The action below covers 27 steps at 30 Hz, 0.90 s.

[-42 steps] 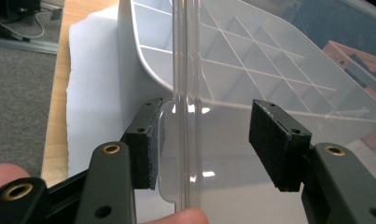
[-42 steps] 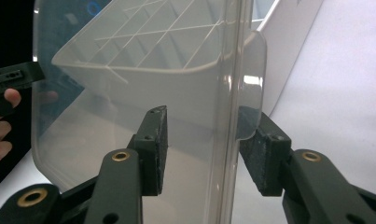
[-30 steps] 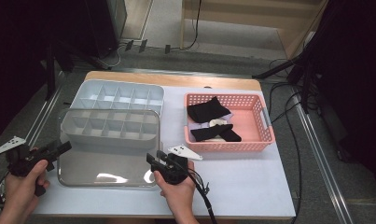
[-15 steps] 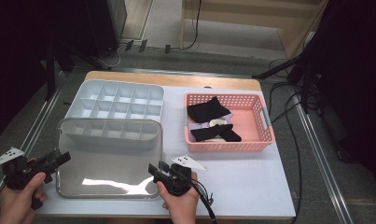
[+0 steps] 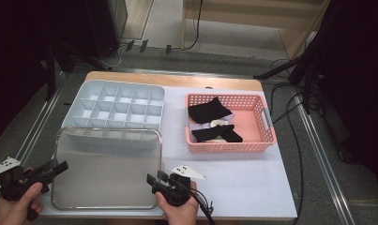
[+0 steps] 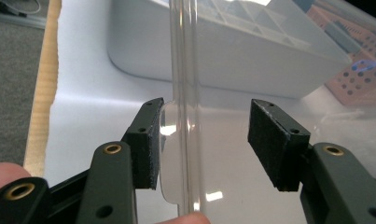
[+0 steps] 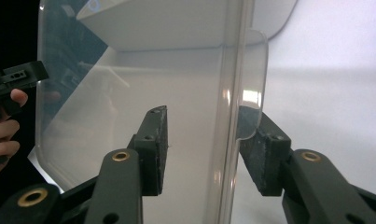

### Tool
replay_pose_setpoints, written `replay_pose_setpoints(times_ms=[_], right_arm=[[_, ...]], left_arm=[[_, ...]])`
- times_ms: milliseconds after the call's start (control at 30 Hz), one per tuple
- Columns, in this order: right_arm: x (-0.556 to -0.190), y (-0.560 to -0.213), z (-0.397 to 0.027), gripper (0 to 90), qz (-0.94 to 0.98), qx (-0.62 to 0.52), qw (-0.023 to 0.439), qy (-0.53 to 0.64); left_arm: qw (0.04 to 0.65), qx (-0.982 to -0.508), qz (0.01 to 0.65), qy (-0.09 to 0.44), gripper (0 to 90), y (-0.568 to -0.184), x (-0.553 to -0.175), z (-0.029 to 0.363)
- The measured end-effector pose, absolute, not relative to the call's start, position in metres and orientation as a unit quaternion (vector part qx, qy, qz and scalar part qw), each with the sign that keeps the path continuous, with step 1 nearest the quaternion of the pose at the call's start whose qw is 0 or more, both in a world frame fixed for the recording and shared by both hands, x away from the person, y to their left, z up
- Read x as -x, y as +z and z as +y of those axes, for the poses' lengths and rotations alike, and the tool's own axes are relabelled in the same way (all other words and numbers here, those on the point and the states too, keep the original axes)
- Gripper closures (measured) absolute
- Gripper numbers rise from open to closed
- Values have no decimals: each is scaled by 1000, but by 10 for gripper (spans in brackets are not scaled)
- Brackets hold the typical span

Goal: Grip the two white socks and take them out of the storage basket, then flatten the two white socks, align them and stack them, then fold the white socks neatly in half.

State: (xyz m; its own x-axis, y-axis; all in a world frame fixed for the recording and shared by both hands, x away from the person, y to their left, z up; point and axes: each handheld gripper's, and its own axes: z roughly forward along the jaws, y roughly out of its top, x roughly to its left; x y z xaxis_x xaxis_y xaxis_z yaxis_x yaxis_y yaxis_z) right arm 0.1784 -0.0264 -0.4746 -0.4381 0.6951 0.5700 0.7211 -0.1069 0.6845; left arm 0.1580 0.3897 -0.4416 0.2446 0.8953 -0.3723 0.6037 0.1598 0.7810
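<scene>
Clear lid [image 5: 107,168] glossy, flat on table; left gripper [image 5: 55,168], right gripper [image 5: 154,180] jaws open astride its rims.

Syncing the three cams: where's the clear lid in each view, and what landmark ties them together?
High view: the clear lid lies lower left, its far edge over the compartment box.
Left gripper view: its rim runs top to bottom between the left claw pads, which stand open around it.
Right gripper view: its flat panel fills the left and centre, rim between the right claw pads.
Shared landmark: the compartment box.
</scene>
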Motion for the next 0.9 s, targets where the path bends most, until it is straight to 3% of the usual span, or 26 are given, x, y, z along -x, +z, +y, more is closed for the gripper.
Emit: replay_pose_setpoints(times_ms=[267, 367, 567, 900], right_arm=[[-183, -483, -28, 489, -679, 522, 9, -517], [-189, -481, -28, 411, -684, 521, -2, -511], [-198, -476, -35, 590, -663, 526, -2, -532], [-189, -476, -35, 591, -662, 542, 8, -518]], left_arm=[[458, -645, 593, 148, 414, -451, -169, 386], [453, -647, 593, 156, 417, -447, -174, 387], [456, -646, 593, 153, 425, -444, -183, 384], [449, -657, 586, 151, 454, -440, -171, 384]])
